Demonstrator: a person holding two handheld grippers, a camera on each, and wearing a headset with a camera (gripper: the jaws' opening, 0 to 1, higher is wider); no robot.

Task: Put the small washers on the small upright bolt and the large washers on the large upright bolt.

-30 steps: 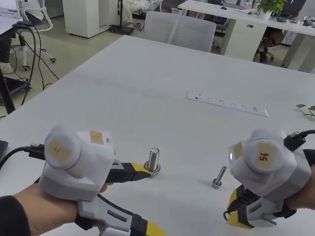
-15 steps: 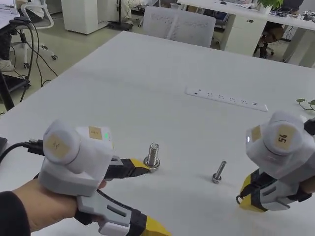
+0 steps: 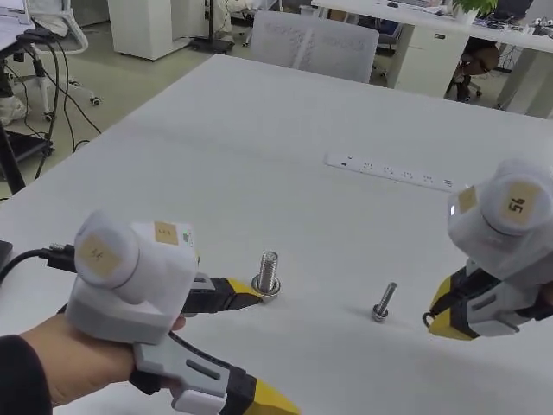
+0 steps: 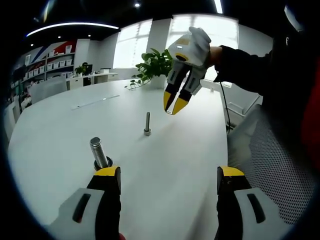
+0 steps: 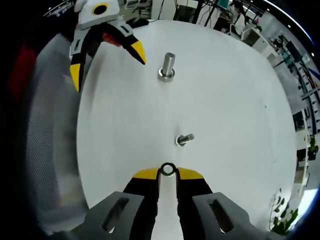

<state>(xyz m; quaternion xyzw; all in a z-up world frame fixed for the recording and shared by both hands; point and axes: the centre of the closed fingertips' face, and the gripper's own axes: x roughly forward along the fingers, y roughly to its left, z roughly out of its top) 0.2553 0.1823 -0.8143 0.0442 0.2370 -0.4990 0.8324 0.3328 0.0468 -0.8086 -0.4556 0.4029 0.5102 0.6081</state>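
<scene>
One small washer [image 5: 168,169] is pinched at the very tips of the right gripper [image 5: 168,177], whose jaws are pressed together on it. The likeliest failure, I judge, is the thin ring twisting or slipping out of so narrow a hold; it could also land tilted on the tip of the small upright bolt [image 5: 184,139] and knock it over, since the bolt seems to stand free on its head. In the right gripper view the bolt lies just above the washer, near centre, apart from it; in the head view it stands left of that gripper, at lower right. The left gripper [image 4: 167,172] is spread wide and holds nothing; its left jaw tip sits just beside the base of the large upright bolt [image 4: 100,152], at lower left of the left gripper view, where a careless nudge could topple it.
</scene>
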